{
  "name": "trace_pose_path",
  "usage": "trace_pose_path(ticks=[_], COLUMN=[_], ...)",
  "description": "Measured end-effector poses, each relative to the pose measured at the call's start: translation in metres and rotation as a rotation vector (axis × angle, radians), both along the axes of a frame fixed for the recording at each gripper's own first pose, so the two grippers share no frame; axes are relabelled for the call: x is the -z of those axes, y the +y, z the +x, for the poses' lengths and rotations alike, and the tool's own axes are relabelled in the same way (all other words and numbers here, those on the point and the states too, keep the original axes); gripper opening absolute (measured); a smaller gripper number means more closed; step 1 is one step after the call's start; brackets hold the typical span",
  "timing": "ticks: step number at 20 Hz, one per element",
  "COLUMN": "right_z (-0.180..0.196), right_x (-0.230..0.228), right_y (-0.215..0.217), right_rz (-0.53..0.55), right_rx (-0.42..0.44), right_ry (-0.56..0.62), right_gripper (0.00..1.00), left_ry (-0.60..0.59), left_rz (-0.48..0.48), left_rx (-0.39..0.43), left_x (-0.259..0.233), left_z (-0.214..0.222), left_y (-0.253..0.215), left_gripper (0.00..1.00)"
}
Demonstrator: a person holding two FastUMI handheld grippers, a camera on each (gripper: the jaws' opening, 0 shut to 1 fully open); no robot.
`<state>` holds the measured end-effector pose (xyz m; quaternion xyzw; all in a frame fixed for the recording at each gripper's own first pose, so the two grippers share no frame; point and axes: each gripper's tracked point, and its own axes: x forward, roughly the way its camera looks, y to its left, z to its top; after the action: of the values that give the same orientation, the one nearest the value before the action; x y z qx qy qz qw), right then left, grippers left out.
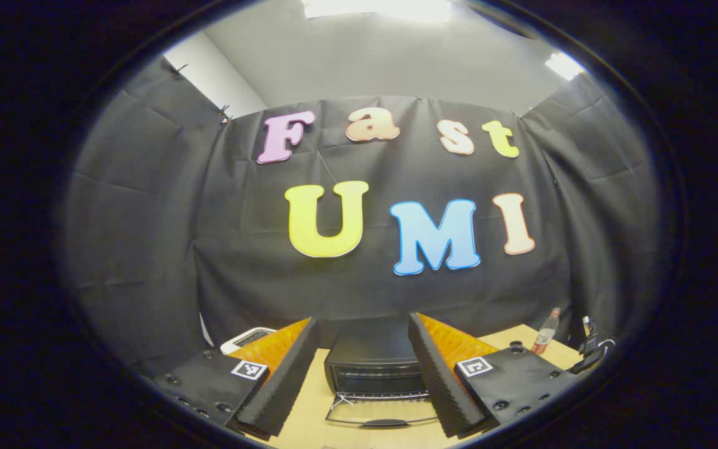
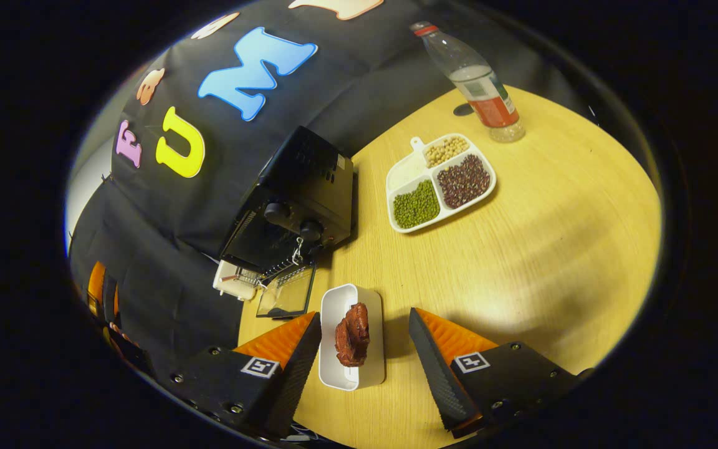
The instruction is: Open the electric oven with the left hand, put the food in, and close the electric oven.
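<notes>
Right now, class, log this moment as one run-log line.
oven: door down, open | food: in white dish, between open right claw | left claw: open, facing oven

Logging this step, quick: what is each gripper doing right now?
Left gripper: open, empty, facing the oven with its door down.
Right gripper: open, fingers either side of the white tray of meat, not gripping.

black screwed gripper (image 2: pixel 365 349) mounts, square markers
</notes>
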<state>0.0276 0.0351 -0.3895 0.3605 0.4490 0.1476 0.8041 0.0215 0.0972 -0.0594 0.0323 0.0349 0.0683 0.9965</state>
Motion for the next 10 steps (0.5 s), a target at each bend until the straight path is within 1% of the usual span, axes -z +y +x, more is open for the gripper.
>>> trace_pose_path(ticks=[2,3,7,9,10], right_z=[-0.003,-0.008,-0.011,-0.009,-0.005], right_x=[0.005,0.005,0.014,0.018,0.016], right_y=[0.003,0.007,0.016,0.017,0.011], right_rz=[0.036,0.061,0.098,0.113,0.107], right_rx=[-0.021,-0.04,-0.108,-0.115,-0.106], right_ry=[0.034,0.052,0.072,0.074,0.072], right_gripper=[0.78,0.78,0.78,0.78,0.59], left_ry=[0.019,0.025,0.065,0.075,0.065], left_rz=[0.0,-0.001,-0.01,-0.015,-0.015], left_rx=[-0.035,-0.048,-0.097,-0.129,-0.136], left_x=[0.006,0.008,0.024,0.024,0.022], left_z=[-0.007,-0.011,-0.019,-0.023,-0.023], left_y=[0.001,0.001,-0.005,-0.008,-0.01], left_gripper=[0.94,0.98,0.98,0.98,0.98])
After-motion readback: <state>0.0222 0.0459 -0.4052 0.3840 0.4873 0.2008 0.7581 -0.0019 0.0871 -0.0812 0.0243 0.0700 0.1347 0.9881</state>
